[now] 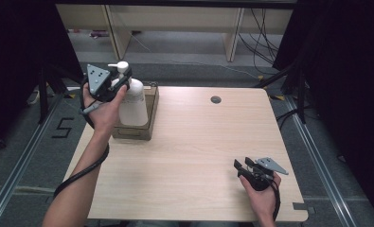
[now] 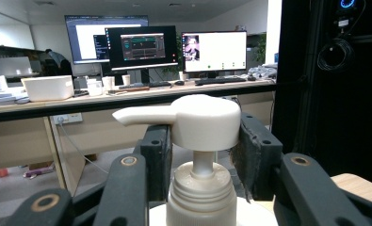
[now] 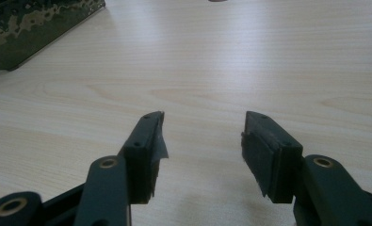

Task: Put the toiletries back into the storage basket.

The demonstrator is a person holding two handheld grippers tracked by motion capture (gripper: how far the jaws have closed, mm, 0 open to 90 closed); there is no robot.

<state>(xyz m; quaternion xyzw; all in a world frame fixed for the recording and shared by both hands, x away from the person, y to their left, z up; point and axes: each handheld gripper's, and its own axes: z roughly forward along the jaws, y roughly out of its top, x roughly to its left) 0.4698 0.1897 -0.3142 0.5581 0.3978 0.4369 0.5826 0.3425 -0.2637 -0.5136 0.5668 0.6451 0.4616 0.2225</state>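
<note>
Where fingers flank it, white pump bottle [image 1: 133,101].

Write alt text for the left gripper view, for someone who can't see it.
A white pump bottle's head sits between the left gripper's two black jaws, its spout pointing left above a ribbed collar. Behind, a long desk holds lit monitors in an office.

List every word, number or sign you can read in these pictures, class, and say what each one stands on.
"5": black mark on the grey floor, left of the table.
Monitors in the left gripper view: on-screen text too small and blurred to read.
Pump bottle: no readable label.
Cardboard box: no readable print.
</note>
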